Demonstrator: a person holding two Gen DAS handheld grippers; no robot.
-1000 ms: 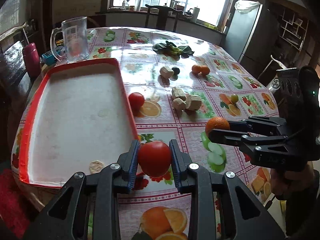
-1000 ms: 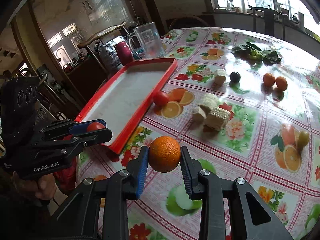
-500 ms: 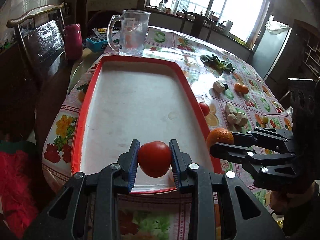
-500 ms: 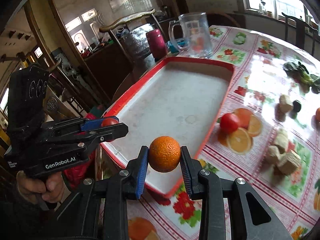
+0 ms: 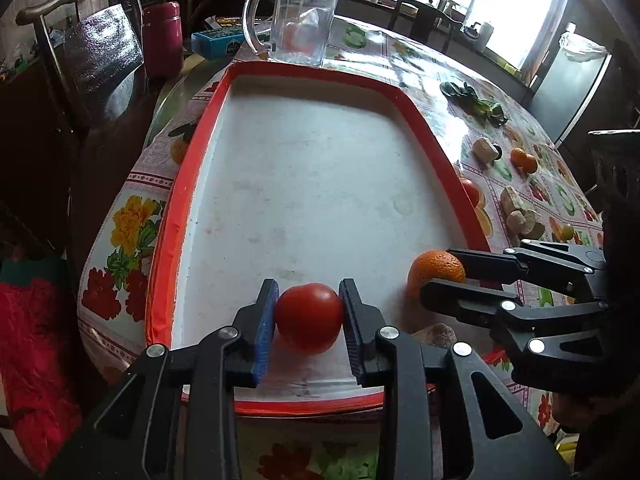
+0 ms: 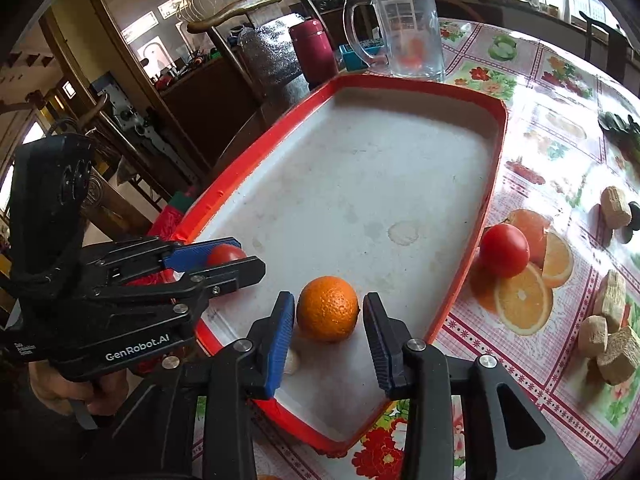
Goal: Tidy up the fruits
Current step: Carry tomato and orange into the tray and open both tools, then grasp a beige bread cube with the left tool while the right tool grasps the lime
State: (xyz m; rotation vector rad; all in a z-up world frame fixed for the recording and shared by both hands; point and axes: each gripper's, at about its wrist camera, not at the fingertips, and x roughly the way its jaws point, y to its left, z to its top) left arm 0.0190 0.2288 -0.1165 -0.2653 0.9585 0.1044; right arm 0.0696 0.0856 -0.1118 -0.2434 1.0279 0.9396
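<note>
- Down in the lower middle of the left wrist view, a red tomato [image 5: 309, 317] sits between the pads of the left gripper [image 5: 308, 322], which touch it on both sides; it is low over the white floor of the tray [image 5: 188, 184], near its front rim.
- At the lower middle of the right wrist view, the orange [image 6: 328, 308] rests on the tray floor, and the right gripper [image 6: 329, 326] stands wide around it, the left pad just beside the peel, the right pad clearly apart from it.
- From the left wrist view the orange [image 5: 434, 270] lies right of the tomato, near the tray's right rim, with the right gripper's [image 5: 448, 278] fingers reaching in from the right edge of the frame.
- Beyond both fruits, the tray floor runs bare up to its far rim in the upper middle of the frame; the red rim stands raised on all sides.
- Just outside the right rim, a second tomato [image 6: 504, 250] stands on the tablecloth [image 6: 560, 92], right of centre.
- Further right lie tan blocks [image 6: 610, 340].
- At the top, a glass mug [image 6: 408, 28] stands just behind the far rim.
</note>
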